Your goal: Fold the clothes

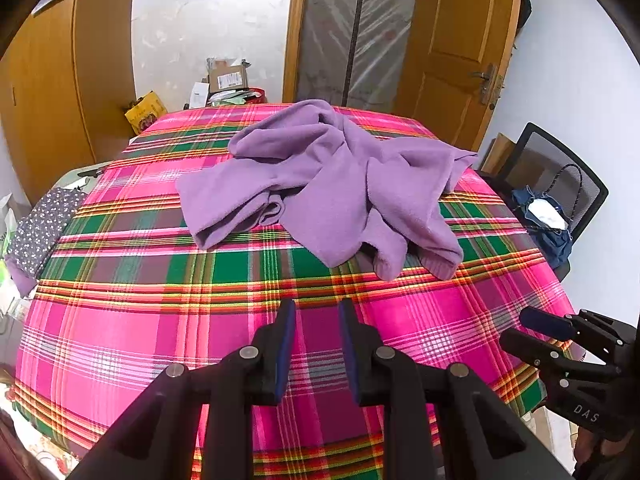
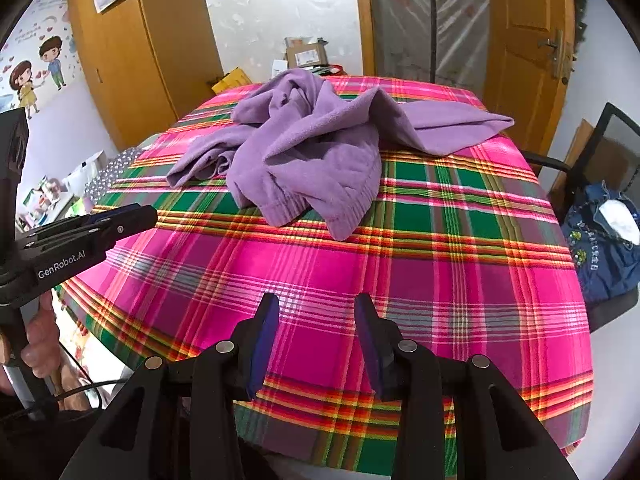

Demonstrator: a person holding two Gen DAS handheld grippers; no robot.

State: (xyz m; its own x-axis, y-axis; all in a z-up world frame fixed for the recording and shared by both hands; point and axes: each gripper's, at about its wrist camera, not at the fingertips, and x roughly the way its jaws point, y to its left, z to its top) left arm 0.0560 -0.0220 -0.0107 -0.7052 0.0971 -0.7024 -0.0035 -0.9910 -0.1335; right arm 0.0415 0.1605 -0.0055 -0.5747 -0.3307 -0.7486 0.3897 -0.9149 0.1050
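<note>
Clearly the biggest thing ahead of both tongs is the table under a pink, green and yellow plaid cloth [image 1: 132, 320], which runs beneath the fingertips and away toward the door. Beyond the tips, well apart from them, lies the crumpled purple fleece garment [image 1: 328, 184], heaped with ribbed cuffs or hems turned toward the tongs. It looks soft, light and limp, likely to sag and drag rather than keep shape, so a pinch on a ribbed edge [image 2: 280, 210] seems the best hold. The left gripper [image 1: 317, 312] stands released with nothing between its pads; the right gripper [image 2: 316, 306] likewise gapes empty above bare cloth.
</note>
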